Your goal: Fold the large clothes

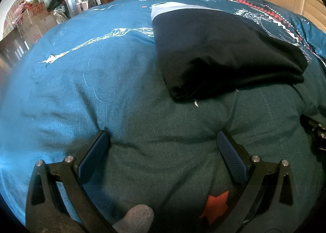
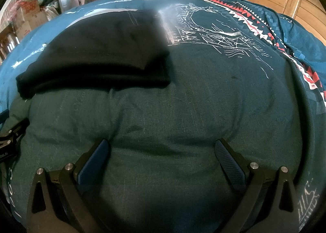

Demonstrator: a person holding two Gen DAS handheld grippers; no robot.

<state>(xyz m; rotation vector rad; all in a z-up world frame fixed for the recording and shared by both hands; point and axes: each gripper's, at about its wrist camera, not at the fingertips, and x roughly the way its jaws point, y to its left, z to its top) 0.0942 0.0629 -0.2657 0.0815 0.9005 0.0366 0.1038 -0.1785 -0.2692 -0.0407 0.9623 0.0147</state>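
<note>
Now both grippers' jaws gape empty before the folded black garment (image 1: 220, 49).

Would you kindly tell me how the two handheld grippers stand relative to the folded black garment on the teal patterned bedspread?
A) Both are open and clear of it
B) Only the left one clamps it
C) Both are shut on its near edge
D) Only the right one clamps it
A: the left gripper and the right gripper both show spread fingers over bare teal patterned bedspread, with the folded black garment lying farther ahead, untouched.
</note>
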